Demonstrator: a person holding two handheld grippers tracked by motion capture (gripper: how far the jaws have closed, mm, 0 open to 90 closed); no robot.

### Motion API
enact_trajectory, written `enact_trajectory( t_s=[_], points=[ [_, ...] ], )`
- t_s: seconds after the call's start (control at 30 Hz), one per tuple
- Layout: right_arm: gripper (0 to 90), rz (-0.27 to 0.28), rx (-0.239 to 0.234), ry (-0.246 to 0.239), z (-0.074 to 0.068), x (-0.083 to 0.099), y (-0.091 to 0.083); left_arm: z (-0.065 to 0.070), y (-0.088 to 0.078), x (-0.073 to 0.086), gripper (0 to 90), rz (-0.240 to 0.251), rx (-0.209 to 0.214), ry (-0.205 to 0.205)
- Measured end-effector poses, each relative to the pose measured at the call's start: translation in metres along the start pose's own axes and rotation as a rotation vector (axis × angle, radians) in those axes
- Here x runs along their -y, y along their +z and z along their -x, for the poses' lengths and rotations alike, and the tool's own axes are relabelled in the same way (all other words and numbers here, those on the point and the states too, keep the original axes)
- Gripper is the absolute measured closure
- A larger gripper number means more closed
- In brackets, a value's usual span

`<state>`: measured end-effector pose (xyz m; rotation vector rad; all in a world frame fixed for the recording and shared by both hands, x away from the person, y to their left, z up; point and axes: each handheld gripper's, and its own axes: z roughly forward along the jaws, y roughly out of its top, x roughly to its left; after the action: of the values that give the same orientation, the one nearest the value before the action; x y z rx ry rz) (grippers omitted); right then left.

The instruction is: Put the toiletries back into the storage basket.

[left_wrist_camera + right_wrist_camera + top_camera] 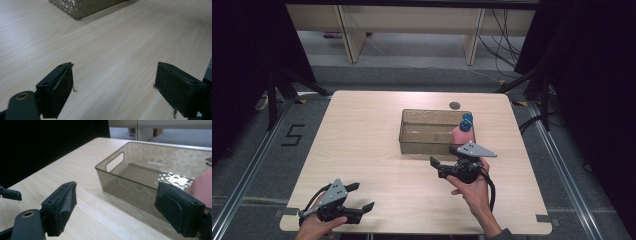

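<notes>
A translucent brown bin (412, 131) stands at the middle of the wooden table (362, 145). At its right end rises a pink bottle (460, 135) with a blue cap (467, 121), apparently inside the bin. My right gripper (446, 155) is open just in front of the bin's near right corner, holding nothing. In the right gripper view the gripper (115, 210) faces the bin (120, 177), with the pink bottle (203, 187) at the right edge. My left gripper (361, 196) rests open and empty near the front left of the table. The left gripper view has the gripper (113, 92) over bare wood, the bin's corner (82, 7) far off.
A small dark round disc (454, 105) lies on the table behind the bin. Black curtains and stand legs flank the table, and a "5" (292, 135) is marked on the floor at the left. A tip of the left gripper (10, 194) shows at the right gripper view's left edge.
</notes>
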<state>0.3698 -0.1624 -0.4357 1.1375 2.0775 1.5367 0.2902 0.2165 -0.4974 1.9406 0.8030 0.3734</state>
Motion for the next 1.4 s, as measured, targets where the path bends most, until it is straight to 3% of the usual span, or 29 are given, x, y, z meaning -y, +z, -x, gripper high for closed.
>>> enact_trajectory(
  t_s=[0.07, 0.1, 0.13, 0.2, 0.37, 0.5, 0.63, 0.73, 0.8, 0.9, 1.13, 1.17, 1.2, 1.27, 1.3, 1.4],
  points=[
    [18.1, -0.012, 0.007, 0.006, -0.002, 0.001, -0.001, 0.000, 0.000, 0.001, 14.7, 0.001, -0.001, -0.006],
    [18.1, -0.002, 0.010, -0.026, 0.000, 0.001, 0.000, 0.000, 0.000, 0.001, 14.7, 0.003, 0.000, -0.006],
    [18.1, -0.007, 0.005, 0.005, -0.002, 0.002, 0.000, 0.000, -0.002, 0.000, 14.7, -0.009, -0.008, 0.003],
    [18.0, -0.004, 0.003, -0.013, -0.003, 0.003, 0.000, 0.000, -0.002, 0.000, 14.7, 0.000, -0.004, 0.004],
    [17.7, -0.011, -0.016, 0.003, -0.009, 0.006, 0.001, 0.000, -0.003, 0.001, 14.7, 0.001, -0.003, 0.002],
    [17.4, -0.014, -0.012, -0.023, -0.012, 0.008, 0.002, 0.001, -0.003, 0.001, 14.6, 0.007, -0.005, -0.004],
    [17.2, -0.024, -0.034, -0.012, -0.016, 0.010, 0.002, 0.001, -0.003, 0.001, 14.7, 0.005, -0.004, -0.004],
    [17.2, -0.022, -0.023, -0.002, -0.019, 0.012, 0.002, 0.001, -0.003, 0.001, 14.7, 0.005, -0.004, -0.003],
    [17.1, -0.014, -0.020, -0.033, -0.018, 0.012, 0.001, 0.001, -0.003, 0.001, 14.7, 0.005, -0.004, -0.003],
    [17.0, -0.025, -0.043, -0.027, -0.019, 0.014, 0.001, 0.001, -0.003, 0.001, 14.7, 0.006, -0.004, -0.004],
    [16.9, -0.035, -0.031, -0.012, -0.023, 0.020, -0.003, 0.001, -0.003, 0.001, 14.7, 0.004, -0.004, -0.001],
    [16.8, -0.013, -0.035, -0.041, -0.021, 0.021, -0.002, 0.001, -0.002, 0.001, 14.7, 0.004, -0.005, -0.002],
    [16.8, -0.025, -0.040, -0.015, -0.023, 0.022, -0.002, 0.001, -0.002, 0.002, 14.7, 0.004, -0.004, -0.003],
    [16.8, -0.020, -0.039, -0.038, -0.023, 0.023, -0.004, 0.000, -0.003, 0.002, 14.7, -0.002, -0.005, 0.004],
    [16.8, -0.024, -0.052, 0.000, -0.026, 0.024, -0.005, 0.001, -0.003, 0.002, 14.7, -0.001, -0.005, 0.004],
    [16.9, -0.022, -0.056, -0.011, -0.026, 0.027, -0.005, 0.001, -0.002, 0.002, 14.7, 0.003, -0.004, -0.001]
  ],
)
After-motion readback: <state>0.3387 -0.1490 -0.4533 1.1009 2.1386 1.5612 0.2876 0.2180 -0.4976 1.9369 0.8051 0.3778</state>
